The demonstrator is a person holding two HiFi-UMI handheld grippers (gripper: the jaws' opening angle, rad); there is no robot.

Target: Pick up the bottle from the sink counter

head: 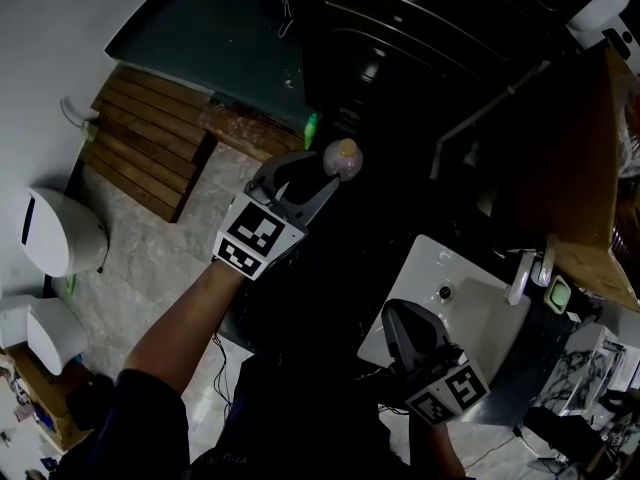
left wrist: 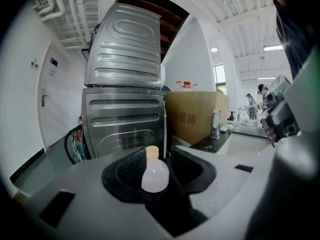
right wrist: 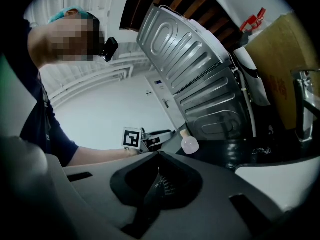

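Legible text: very little. Cardboard box (left wrist: 195, 116), centre-right of left gripper view, is carrying a short row of red Chinese chars. on its front face, too soft to read w/ certainty. Same box (right wrist: 285, 59), right edge of right gripper view, is showing red print, also blurred. Small blue sign (left wrist: 54, 62) on wall, upper left of left gripper view, is proving too small to read. Left gripper (head: 318, 171) and right gripper (head: 398, 316) are each displaying black-and-white square marker codes on their cubes; no letters or nos.
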